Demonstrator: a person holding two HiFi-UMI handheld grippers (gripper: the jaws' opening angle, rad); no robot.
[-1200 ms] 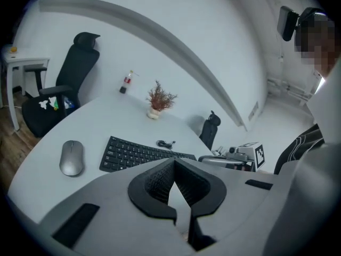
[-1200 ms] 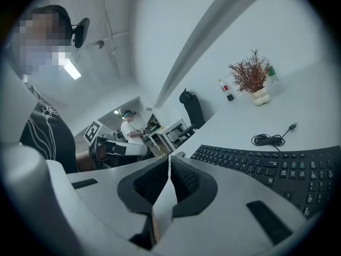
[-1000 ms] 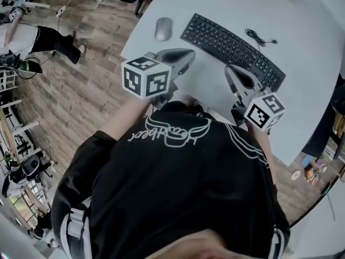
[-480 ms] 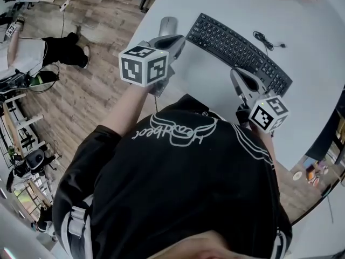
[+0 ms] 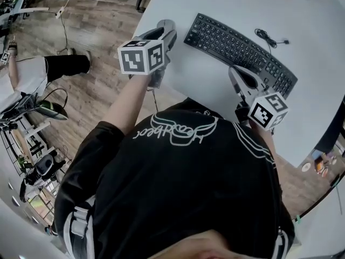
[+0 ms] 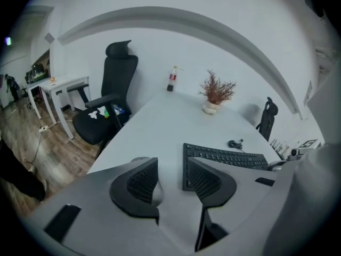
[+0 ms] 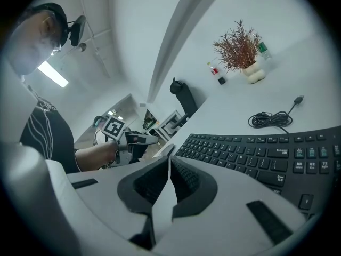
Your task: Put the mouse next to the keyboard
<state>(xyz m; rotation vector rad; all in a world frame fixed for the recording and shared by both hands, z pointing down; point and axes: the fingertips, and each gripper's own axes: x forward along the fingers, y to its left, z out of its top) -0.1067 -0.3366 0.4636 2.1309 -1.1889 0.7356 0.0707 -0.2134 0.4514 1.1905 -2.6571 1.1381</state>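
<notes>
The grey mouse [image 6: 156,192] lies on the white table [image 5: 312,63] near its left edge, left of the black keyboard [image 5: 237,50] [image 6: 226,156] [image 7: 266,153]. My left gripper [image 5: 166,28] [image 6: 170,164] points down over the mouse. Its jaws have just been opening and stand apart. The mouse shows in the gap against the left jaw, which hides most of it, and the pads do not press on it. In the head view this gripper covers the mouse. My right gripper [image 5: 234,69] [image 7: 169,161] hovers at the keyboard's near side, shut on nothing.
A coiled black cable [image 5: 267,36] [image 7: 272,119] lies beyond the keyboard. A potted dry plant [image 6: 216,95] and a small bottle [image 6: 171,80] stand at the table's far end. A black office chair [image 6: 104,111] stands left of the table. A person [image 5: 32,74] is on the wooden floor.
My left gripper has travelled forward and down to the mouse, which it now covers in the head view, and its jaws have opened. The right gripper has stayed near the keyboard.
</notes>
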